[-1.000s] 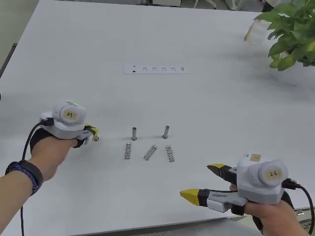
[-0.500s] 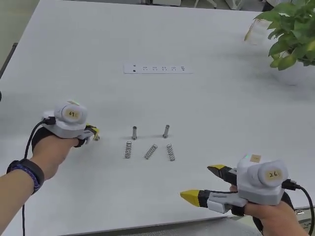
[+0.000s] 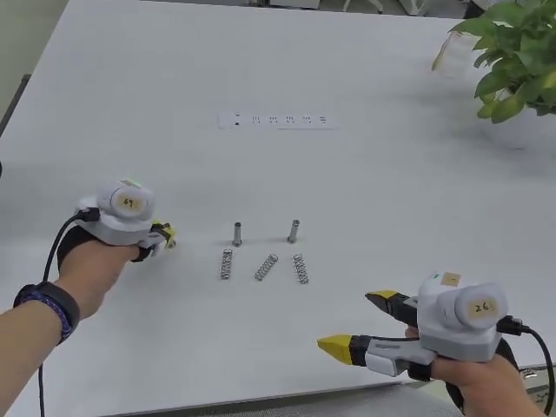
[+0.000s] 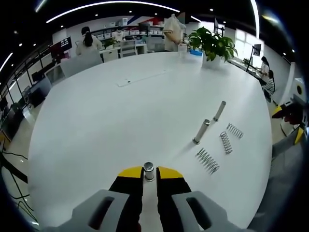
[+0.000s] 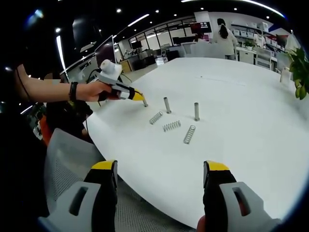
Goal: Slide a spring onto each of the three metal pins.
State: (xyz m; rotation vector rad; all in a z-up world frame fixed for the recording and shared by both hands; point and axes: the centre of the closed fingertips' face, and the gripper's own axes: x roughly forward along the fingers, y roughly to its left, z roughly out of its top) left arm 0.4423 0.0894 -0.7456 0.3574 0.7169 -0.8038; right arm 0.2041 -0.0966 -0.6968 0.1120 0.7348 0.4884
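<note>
Two upright metal pins [image 3: 237,233] [image 3: 294,230] stand mid-table, with three springs [image 3: 226,263] [image 3: 266,268] [image 3: 301,268] lying just in front of them. My left gripper [image 3: 165,234] rests on the table to their left, shut on the third pin [image 4: 148,169], which stands upright between its yellow tips [image 4: 149,173]. In the right gripper view that left gripper [image 5: 139,96] touches the table beside the pins [image 5: 167,105] [image 5: 196,111] and springs [image 5: 171,126]. My right gripper [image 3: 358,321] hovers near the front edge, right of the springs, open with nothing between its jaws [image 5: 160,166].
A white power strip [image 3: 274,121] lies farther back on the white table [image 3: 391,200]. A potted plant [image 3: 512,52] stands at the back right corner. The table's front edge [image 3: 261,401] runs just below my right gripper.
My left gripper has edged slightly to the right with the pin in it. The right gripper, the other pins and the springs have not moved.
</note>
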